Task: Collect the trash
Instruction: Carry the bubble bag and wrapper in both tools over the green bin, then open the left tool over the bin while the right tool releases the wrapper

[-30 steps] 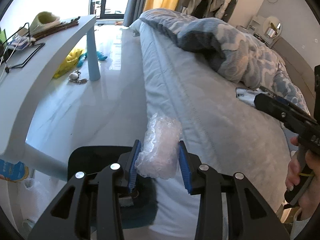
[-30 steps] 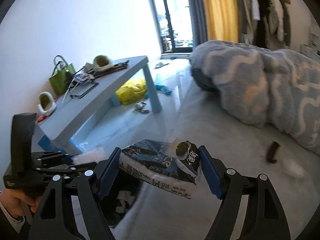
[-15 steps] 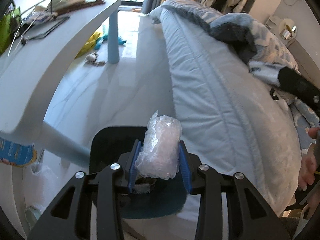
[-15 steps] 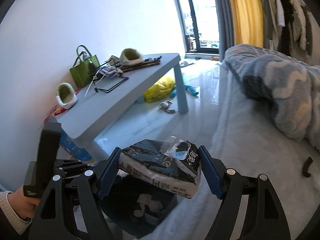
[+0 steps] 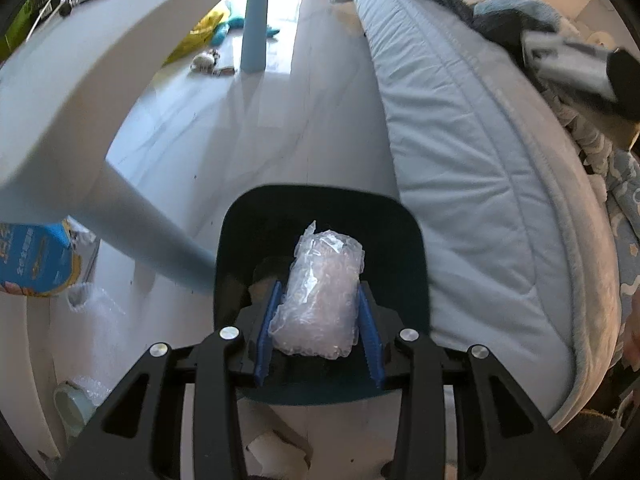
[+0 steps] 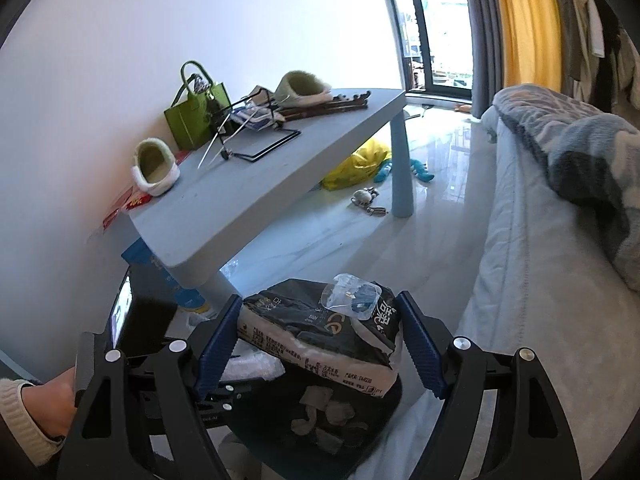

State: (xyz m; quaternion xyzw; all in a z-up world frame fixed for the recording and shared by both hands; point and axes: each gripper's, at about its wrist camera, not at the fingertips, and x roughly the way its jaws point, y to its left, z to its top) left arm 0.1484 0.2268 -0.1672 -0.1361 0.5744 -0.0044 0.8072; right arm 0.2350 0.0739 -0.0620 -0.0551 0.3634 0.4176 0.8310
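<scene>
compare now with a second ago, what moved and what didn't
Both grippers have carried their loads from the bed's edge to over the dark bin. The left gripper keeps the bubble wrap wad, the right gripper the black packet. Nothing dropped yet.

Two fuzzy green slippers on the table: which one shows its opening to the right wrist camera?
The nearer slipper, by the table's near corner. Its hollow faces the camera; the far slipper, beyond the green bag, shows only its side.

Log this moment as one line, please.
left gripper: jaws on bubble wrap, above bin | right gripper: jaws on black packet, over bin
</scene>
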